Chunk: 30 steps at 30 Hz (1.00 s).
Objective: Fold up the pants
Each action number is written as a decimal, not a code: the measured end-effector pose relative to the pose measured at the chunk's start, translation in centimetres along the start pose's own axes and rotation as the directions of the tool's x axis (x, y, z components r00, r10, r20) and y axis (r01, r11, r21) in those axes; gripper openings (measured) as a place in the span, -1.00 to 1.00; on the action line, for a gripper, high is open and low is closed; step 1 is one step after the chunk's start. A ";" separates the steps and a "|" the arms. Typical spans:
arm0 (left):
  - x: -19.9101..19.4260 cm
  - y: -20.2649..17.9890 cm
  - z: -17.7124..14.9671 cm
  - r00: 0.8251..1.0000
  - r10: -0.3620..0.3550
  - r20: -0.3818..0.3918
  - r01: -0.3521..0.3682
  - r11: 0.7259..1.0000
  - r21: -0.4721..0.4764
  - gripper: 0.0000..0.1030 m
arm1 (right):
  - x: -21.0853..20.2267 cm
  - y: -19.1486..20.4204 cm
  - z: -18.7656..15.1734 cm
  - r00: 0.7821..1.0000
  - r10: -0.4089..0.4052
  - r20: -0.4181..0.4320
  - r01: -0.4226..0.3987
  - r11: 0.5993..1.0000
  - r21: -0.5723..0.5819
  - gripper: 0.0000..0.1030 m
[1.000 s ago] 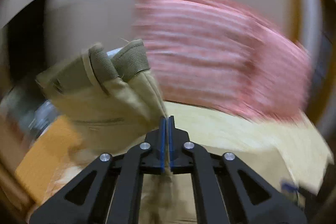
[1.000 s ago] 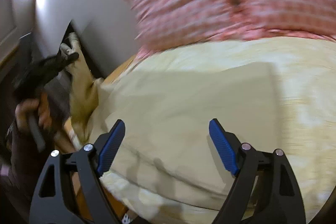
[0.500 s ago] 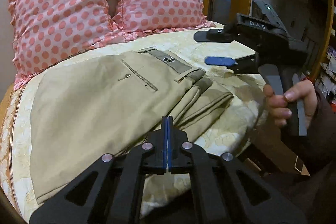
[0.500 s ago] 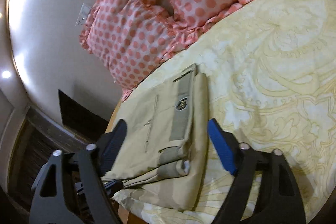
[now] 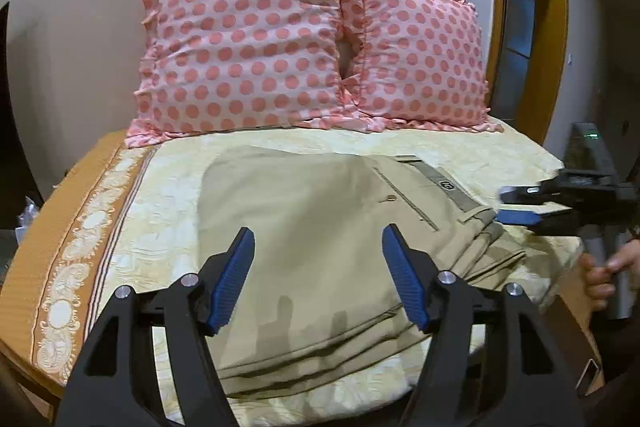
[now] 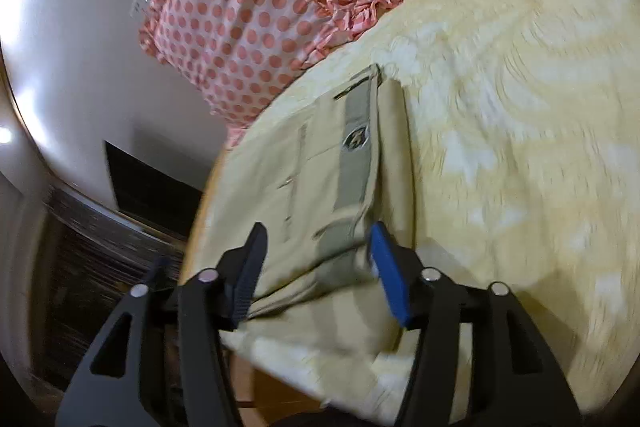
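Observation:
The khaki pants (image 5: 320,227) lie folded in several layers on the yellow bedspread (image 5: 160,211), waistband to the right. My left gripper (image 5: 318,279) is open and empty, above the near part of the pants. My right gripper (image 5: 516,205) shows at the right edge of the left wrist view, open, at the waistband corner. In the right wrist view the right gripper (image 6: 316,267) is open with its jaws on either side of the waistband end (image 6: 354,163) of the pants (image 6: 296,187).
Two pink polka-dot pillows (image 5: 248,47) stand against the wall at the head of the bed. The bed's orange border (image 5: 76,227) runs along the left. A wooden door frame (image 5: 556,27) stands at the back right. The bed edge (image 6: 280,379) is near.
My left gripper has opened and let go of the pants, which now lie flat. My right gripper has moved in to the waistband corner.

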State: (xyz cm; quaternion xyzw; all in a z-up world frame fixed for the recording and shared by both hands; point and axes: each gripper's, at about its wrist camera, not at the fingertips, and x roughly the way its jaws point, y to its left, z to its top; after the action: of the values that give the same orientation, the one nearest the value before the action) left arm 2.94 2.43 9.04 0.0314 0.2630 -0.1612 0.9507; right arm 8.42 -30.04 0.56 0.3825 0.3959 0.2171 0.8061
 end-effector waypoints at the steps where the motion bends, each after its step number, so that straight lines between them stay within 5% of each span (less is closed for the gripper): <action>1: 0.2 0.1 0.0 1.000 -0.001 -0.001 0.001 1.000 0.001 0.37 | -0.2 0.0 -0.6 1.000 0.024 -0.018 -0.024 1.000 0.020 0.24; 4: 0.8 -0.1 -0.3 1.000 -0.012 -0.017 0.012 1.000 0.003 0.40 | -0.2 0.0 -1.4 0.997 0.047 -0.063 -0.043 0.997 0.061 0.28; 7: 1.4 0.0 -0.7 0.999 -0.024 -0.039 0.024 1.000 -0.010 0.40 | 1.0 -0.2 -1.5 0.994 -0.042 -0.102 0.050 0.995 0.081 0.30; 12: 0.9 0.6 -1.1 0.999 -0.022 -0.034 0.021 0.999 -0.029 0.44 | 2.2 0.2 -0.5 0.994 -0.101 -0.037 0.105 0.987 0.119 0.30; 14: 0.5 0.9 -1.2 1.000 -0.013 -0.026 0.012 0.999 -0.034 0.48 | 2.7 0.1 -0.3 0.994 -0.105 -0.002 0.104 0.987 0.125 -0.02; 15: 0.4 1.0 -1.2 1.000 -0.009 -0.024 0.008 0.999 -0.036 0.48 | 3.0 0.0 -0.2 0.993 -0.113 0.028 0.109 0.988 0.110 -0.58; 23: 0.0 3.4 -1.0 0.999 0.032 -0.010 -0.033 0.996 -0.086 0.52 | 0.1 1.0 -3.3 0.994 0.007 0.110 -0.003 0.999 -0.035 -0.75; 28: 0.9 5.8 -0.4 0.999 0.031 -0.027 -0.034 0.990 -0.139 0.59 | 1.0 0.5 -4.9 0.982 -0.182 0.051 0.187 0.976 -0.112 -0.50; 29: 1.4 6.7 -0.1 0.999 0.019 -0.042 -0.025 0.988 -0.155 0.62 | 0.5 0.5 -4.4 0.986 -0.161 0.050 0.165 0.981 -0.099 -0.29; 30: 1.8 7.5 0.1 0.998 0.007 -0.056 -0.017 0.985 -0.170 0.65 | 0.0 0.8 -3.8 0.983 -0.173 0.069 0.179 0.978 -0.103 0.27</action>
State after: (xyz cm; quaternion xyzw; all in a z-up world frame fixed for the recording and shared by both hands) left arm 6.85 8.98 8.02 -0.0440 0.3020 -0.1314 0.9432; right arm 5.36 -27.91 -0.31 0.3079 0.3919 0.1546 0.8531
